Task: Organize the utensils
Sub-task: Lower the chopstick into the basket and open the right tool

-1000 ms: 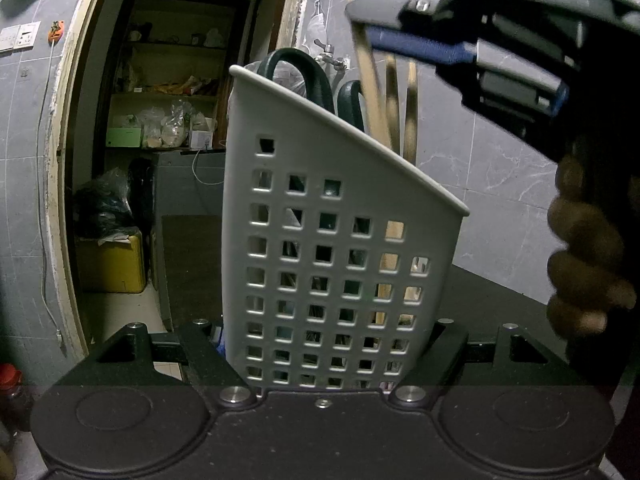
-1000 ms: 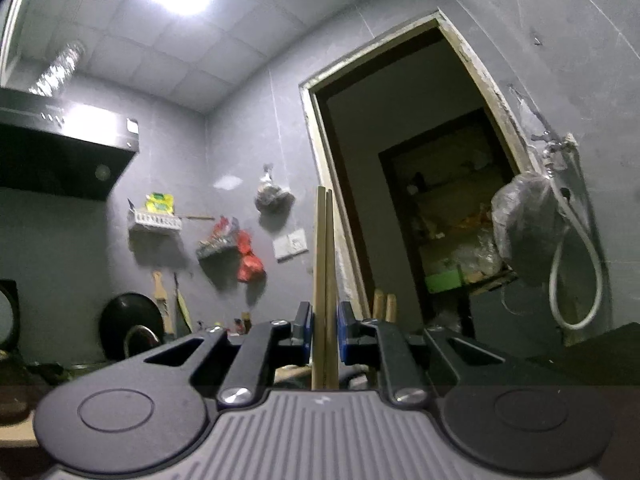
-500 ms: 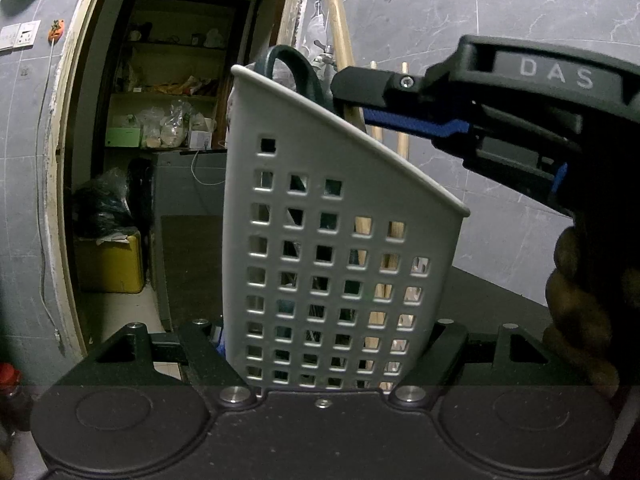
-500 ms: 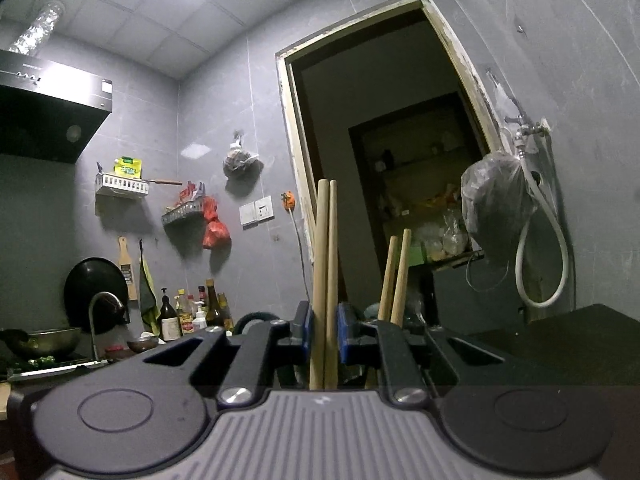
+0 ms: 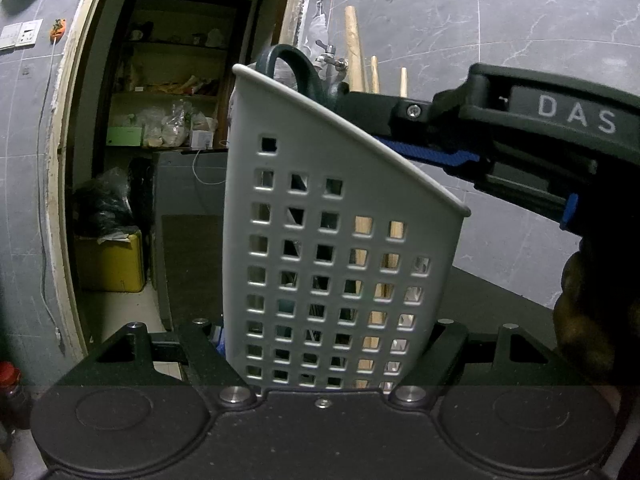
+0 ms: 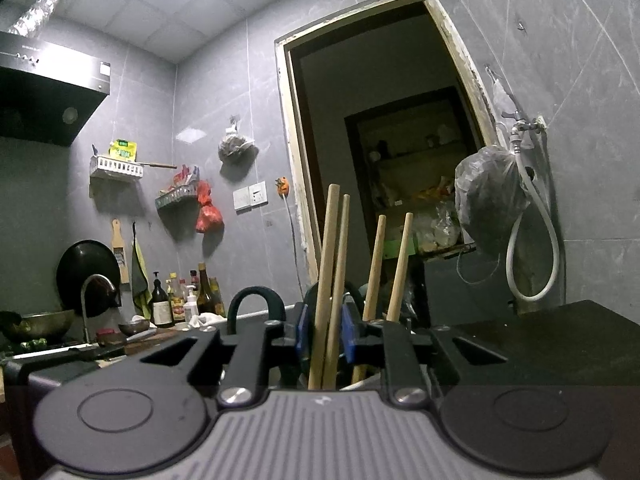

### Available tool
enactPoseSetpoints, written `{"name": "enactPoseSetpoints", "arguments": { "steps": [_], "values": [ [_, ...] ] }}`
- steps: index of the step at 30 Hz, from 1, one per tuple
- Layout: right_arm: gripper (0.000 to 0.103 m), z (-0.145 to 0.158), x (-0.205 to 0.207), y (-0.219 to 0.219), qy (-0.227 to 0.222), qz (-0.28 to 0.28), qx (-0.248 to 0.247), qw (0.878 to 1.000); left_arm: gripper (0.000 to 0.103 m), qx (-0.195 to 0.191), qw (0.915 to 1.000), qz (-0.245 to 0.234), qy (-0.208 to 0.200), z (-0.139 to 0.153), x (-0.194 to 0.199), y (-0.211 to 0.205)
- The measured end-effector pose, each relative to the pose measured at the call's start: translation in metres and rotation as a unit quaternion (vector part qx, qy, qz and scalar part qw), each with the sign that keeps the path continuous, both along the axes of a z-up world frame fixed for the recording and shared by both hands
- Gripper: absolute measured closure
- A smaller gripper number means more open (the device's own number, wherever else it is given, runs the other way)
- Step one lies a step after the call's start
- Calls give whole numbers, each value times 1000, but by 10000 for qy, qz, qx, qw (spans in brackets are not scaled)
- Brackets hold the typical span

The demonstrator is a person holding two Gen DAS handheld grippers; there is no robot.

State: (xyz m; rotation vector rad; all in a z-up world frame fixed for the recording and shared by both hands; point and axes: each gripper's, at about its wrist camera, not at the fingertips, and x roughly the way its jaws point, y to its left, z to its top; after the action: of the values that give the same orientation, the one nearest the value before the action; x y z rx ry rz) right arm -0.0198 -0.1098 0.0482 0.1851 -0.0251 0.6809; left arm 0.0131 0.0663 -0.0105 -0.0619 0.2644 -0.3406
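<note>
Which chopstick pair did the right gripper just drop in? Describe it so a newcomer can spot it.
Find the white perforated plastic utensil caddy on the dark counter. Four wooden sticks rise from it. The pair stands between the right gripper's blue pads, whose jaws have just been opening; it is taller than the neighbouring pair.

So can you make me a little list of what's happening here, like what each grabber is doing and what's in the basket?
basket: white holder with square holes, held upright
left gripper: shut on the holder's base
right gripper: jaws just opening, chopstick pair between them, pads apart from it
already inside: two more chopsticks, dark looped handles
step: chopsticks going into the holder
</note>
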Motion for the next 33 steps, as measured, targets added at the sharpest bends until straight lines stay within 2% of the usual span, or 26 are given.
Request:
{"name": "enactPoseSetpoints", "arguments": {
  "steps": [2,9,11,16,28,33],
  "values": [
    [63,1,-1,0,-7,-26,-21,10000,25,-5,10000,-1,-6,0,0,0],
    [45,3,-8,3,-82,-102,-148,9998,25,-13,10000,0,-9,0,0,0],
    [35,3,-10,3,-127,-128,-170,9997,25,-17,10000,0,-8,0,0,0],
    [20,5,-18,4,-269,-212,-190,9992,25,-18,10000,-1,-10,0,0,0],
    [1,9,-36,1,-525,-341,-163,9979,25,-21,10000,2,-13,0,0,1],
    [0,13,-41,-8,-531,-607,-99,9967,25,-12,10000,16,-14,0,0,0]
  ]
}}
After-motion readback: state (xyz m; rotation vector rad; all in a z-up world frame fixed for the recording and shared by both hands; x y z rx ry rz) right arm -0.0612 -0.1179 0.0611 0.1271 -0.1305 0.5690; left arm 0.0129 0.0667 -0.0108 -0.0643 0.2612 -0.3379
